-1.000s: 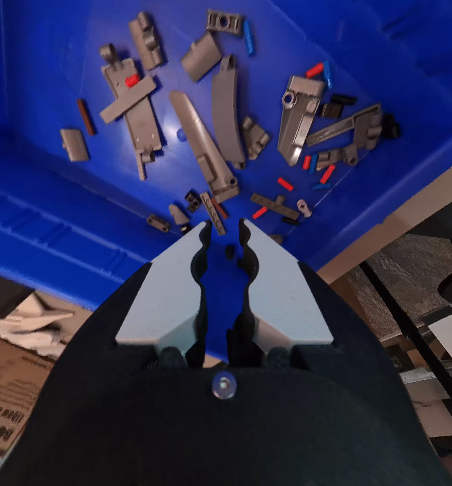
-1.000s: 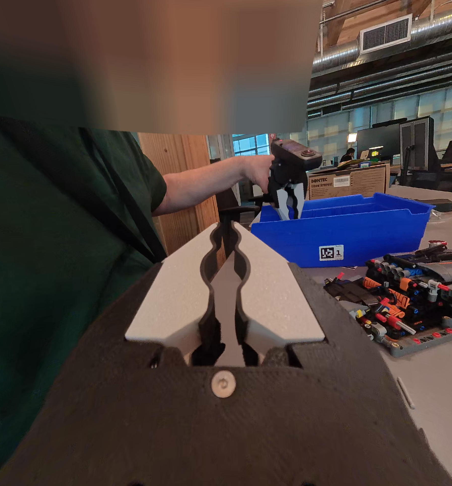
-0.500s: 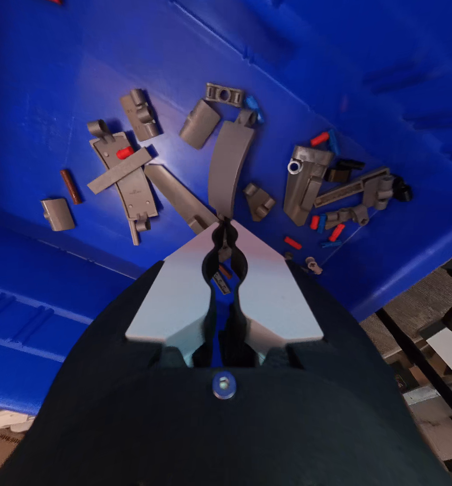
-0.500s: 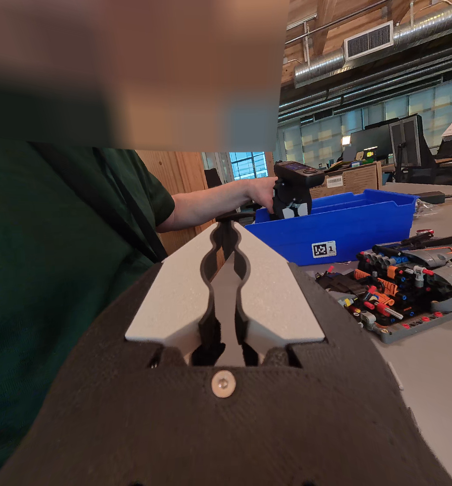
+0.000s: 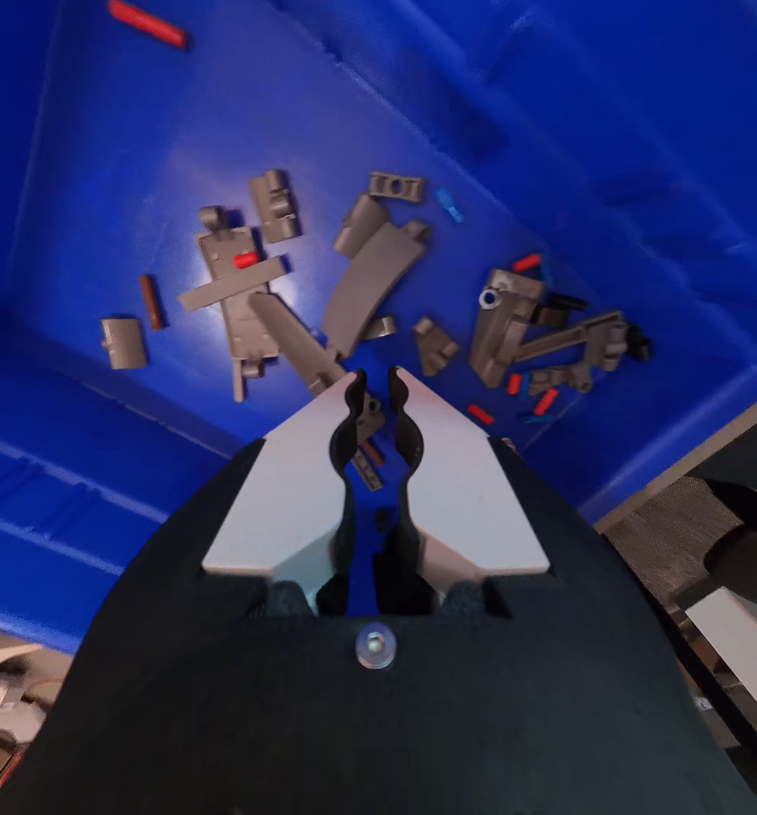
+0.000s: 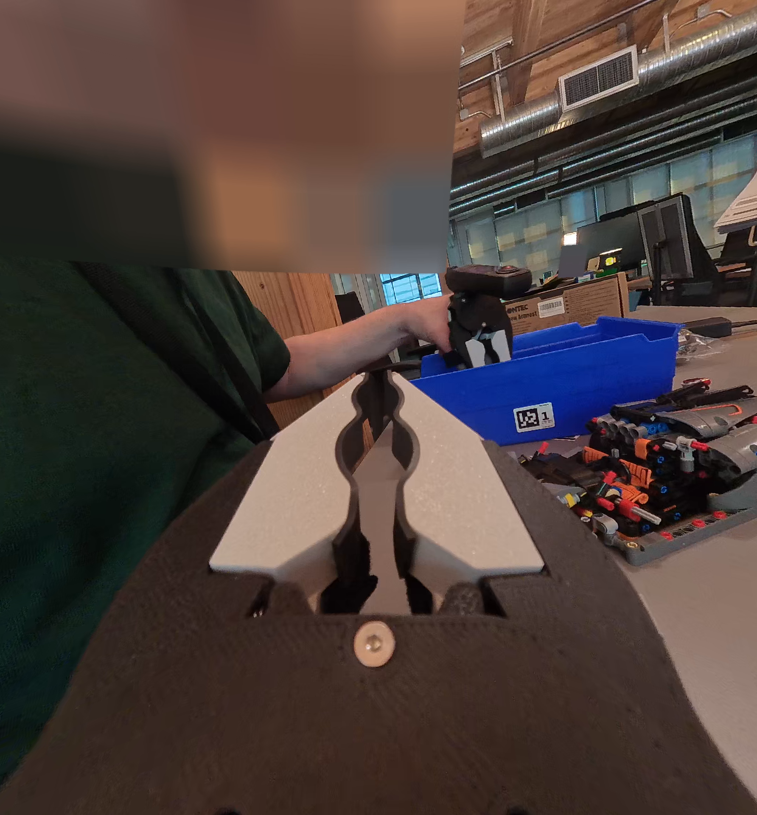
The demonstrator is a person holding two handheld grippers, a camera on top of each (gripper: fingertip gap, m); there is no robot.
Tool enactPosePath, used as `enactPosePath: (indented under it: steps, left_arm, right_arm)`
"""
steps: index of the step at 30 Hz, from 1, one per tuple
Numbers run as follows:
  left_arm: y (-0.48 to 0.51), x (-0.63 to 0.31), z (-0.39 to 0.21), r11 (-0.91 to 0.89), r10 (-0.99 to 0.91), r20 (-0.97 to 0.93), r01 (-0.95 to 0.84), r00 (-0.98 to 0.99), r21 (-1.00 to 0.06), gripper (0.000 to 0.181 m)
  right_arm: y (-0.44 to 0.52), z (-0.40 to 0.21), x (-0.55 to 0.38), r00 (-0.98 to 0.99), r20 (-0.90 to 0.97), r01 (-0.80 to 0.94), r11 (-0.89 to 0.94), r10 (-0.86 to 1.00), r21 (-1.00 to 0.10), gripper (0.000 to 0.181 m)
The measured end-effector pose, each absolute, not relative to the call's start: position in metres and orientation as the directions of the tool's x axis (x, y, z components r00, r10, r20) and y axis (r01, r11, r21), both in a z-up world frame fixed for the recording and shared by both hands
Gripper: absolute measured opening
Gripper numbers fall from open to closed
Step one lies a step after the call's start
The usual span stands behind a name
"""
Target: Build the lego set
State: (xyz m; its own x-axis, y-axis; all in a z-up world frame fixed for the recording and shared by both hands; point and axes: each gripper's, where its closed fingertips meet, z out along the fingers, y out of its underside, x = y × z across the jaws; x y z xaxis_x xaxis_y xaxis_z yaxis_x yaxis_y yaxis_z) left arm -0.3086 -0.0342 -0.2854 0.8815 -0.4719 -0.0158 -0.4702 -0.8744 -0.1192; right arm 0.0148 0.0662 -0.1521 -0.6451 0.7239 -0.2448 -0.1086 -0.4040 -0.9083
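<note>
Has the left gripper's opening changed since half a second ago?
Yes. The left gripper was pinched shut over the grey pieces in the blue bin; its tips now stand apart, empty.

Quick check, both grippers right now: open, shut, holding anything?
Left gripper: open, holding nothing, over loose grey pieces in the blue bin.
Right gripper: open, holding nothing.
</note>
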Motion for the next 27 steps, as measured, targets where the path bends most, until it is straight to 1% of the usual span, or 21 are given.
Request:
enactPosePath:
  steps: [3, 5, 8, 11, 15, 21, 25, 27]
  left_arm:
    - [-0.036, -0.301, -0.293, -0.841, -0.523, -0.055, -0.525, 0.851, -0.127, 0.01]
    - [-0.034, -0.3, -0.298, -0.789, -0.587, -0.119, -0.599, 0.801, -0.138, 0.016]
    - [-0.03, -0.298, -0.303, -0.734, -0.642, -0.168, -0.663, 0.748, -0.148, 0.019]
    - [-0.022, -0.301, -0.303, -0.707, -0.655, -0.206, -0.686, 0.727, -0.172, 0.02]
    - [-0.018, -0.308, -0.302, -0.682, -0.675, -0.253, -0.717, 0.693, -0.143, 0.019]
    - [-0.013, -0.307, -0.304, -0.671, -0.694, -0.224, -0.728, 0.684, -0.142, 0.017]
    - [-0.011, -0.304, -0.306, -0.67, -0.705, -0.188, -0.729, 0.684, -0.142, 0.011]
    - [-0.011, -0.303, -0.306, -0.662, -0.713, -0.182, -0.736, 0.677, -0.143, 0.012]
  right_arm:
    - [0.066, -0.151, 0.015, -0.648, -0.245, -0.111, -0.408, 0.721, -0.906, 0.004]
    - [0.066, -0.151, 0.016, -0.649, -0.245, -0.114, -0.41, 0.72, -0.905, 0.004]
    - [0.066, -0.15, 0.016, -0.652, -0.244, -0.116, -0.413, 0.718, -0.904, 0.004]
    - [0.067, -0.149, 0.017, -0.65, -0.243, -0.118, -0.411, 0.72, -0.904, 0.004]
    - [0.068, -0.149, 0.017, -0.647, -0.242, -0.121, -0.411, 0.723, -0.904, 0.004]
    - [0.068, -0.149, 0.017, -0.649, -0.245, -0.12, -0.414, 0.72, -0.902, 0.004]
    - [0.068, -0.148, 0.018, -0.65, -0.241, -0.124, -0.414, 0.721, -0.902, 0.004]
    - [0.068, -0.147, 0.019, -0.65, -0.238, -0.13, -0.414, 0.722, -0.901, 0.004]
